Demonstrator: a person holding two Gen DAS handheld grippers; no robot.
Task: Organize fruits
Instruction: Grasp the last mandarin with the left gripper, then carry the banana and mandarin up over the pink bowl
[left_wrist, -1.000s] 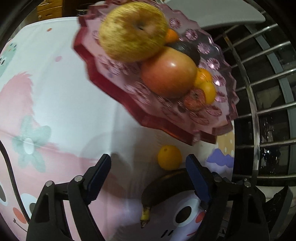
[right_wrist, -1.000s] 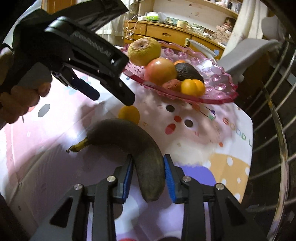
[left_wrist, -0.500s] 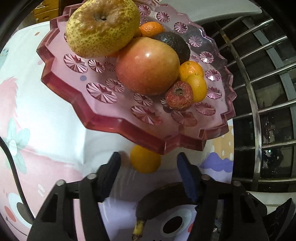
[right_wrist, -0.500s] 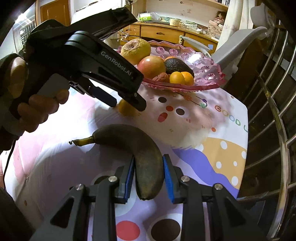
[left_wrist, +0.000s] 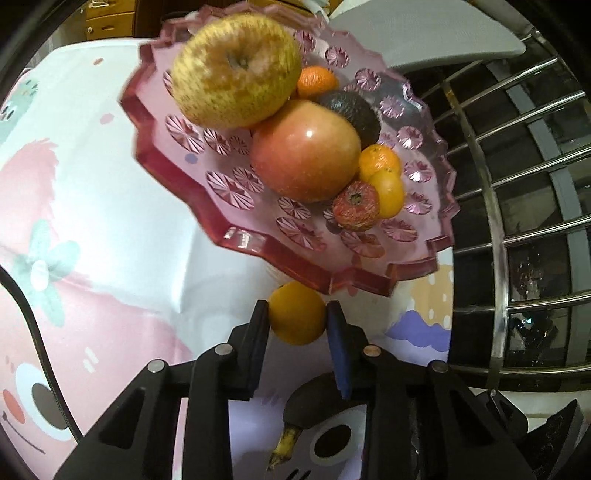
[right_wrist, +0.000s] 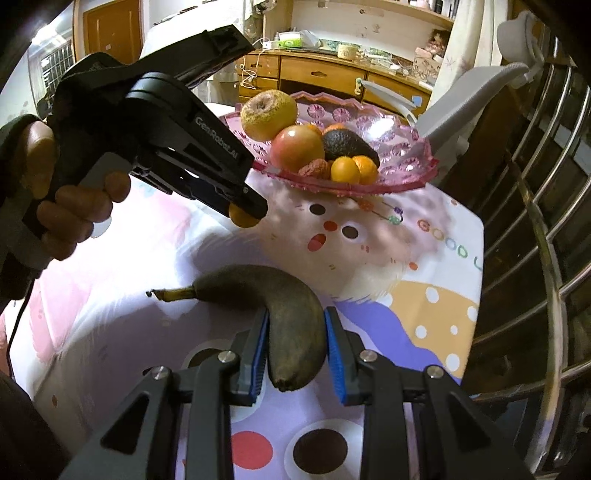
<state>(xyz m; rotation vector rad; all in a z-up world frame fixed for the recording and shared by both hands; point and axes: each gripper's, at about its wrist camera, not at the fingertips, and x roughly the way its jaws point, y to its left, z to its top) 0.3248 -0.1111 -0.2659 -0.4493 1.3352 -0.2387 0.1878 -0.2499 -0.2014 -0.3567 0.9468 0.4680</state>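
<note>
My left gripper (left_wrist: 297, 321) is shut on a small orange (left_wrist: 296, 317) just in front of the pink glass plate (left_wrist: 236, 192); from the right wrist view the same orange (right_wrist: 242, 218) peeks out under that gripper's tip (right_wrist: 248, 209). My right gripper (right_wrist: 295, 343) is shut on a dark, overripe banana (right_wrist: 284, 310), held a little above the cloth. On the plate lie a yellow pear (left_wrist: 236, 68), a red apple (left_wrist: 304, 151), an avocado (left_wrist: 351, 110), small oranges (left_wrist: 380, 158) and a small red fruit (left_wrist: 355, 209).
A printed pink and white tablecloth (right_wrist: 369, 266) covers the table. A metal railing (right_wrist: 535, 192) runs along its right edge, close to the plate. A grey chair back (right_wrist: 472, 96) and wooden cabinets (right_wrist: 325, 77) stand behind. A hand (right_wrist: 70, 206) holds the left gripper.
The left gripper's jaws closed from wide apart onto the small orange. The right gripper lifted the banana slightly off the cloth.
</note>
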